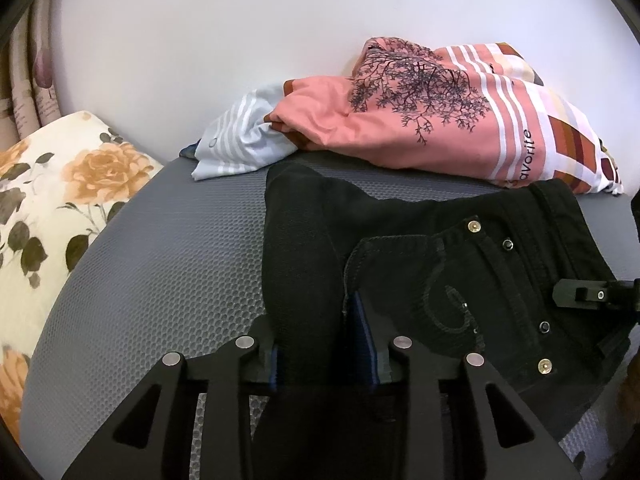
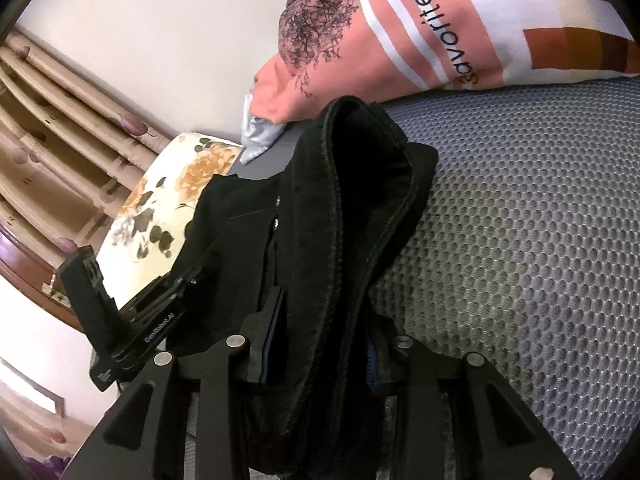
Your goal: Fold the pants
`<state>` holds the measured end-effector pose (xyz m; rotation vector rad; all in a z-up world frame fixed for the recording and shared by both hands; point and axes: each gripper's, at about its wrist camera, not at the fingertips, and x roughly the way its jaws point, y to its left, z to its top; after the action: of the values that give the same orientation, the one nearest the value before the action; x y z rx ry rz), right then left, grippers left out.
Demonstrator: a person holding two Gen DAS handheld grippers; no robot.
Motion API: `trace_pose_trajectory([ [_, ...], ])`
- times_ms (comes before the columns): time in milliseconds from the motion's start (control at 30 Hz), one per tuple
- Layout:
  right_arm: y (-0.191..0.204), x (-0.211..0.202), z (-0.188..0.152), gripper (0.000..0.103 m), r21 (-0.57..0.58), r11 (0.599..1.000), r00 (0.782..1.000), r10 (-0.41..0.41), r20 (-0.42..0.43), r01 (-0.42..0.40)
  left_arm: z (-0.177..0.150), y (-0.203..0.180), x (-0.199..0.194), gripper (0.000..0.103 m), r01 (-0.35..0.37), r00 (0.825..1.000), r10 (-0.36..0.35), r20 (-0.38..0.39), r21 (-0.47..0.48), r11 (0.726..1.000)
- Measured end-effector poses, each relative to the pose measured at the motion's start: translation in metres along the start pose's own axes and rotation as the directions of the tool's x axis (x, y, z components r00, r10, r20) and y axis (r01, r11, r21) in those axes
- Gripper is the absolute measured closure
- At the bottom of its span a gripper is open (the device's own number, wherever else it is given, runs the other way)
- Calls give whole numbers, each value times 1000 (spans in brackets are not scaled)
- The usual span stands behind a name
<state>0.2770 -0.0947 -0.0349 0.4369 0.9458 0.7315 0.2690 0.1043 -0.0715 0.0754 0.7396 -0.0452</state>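
The black pants (image 1: 420,264) lie on the grey mesh mattress (image 1: 160,264), already doubled, with the back pocket on top, just before the pink pillow (image 1: 420,112). The right gripper (image 2: 324,360) is clenched on a thick fold and lifts it, probably to carry it over. The left gripper (image 1: 316,356) has cloth between its jaws; I cannot tell if it still pinches.
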Motion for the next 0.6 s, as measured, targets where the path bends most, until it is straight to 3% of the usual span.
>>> trace_pose_trajectory([
  [600,14,6,-6,65,-55,994,994,-96,54,99,-3,6,2,62,-7,1000,7,0,-33,999],
])
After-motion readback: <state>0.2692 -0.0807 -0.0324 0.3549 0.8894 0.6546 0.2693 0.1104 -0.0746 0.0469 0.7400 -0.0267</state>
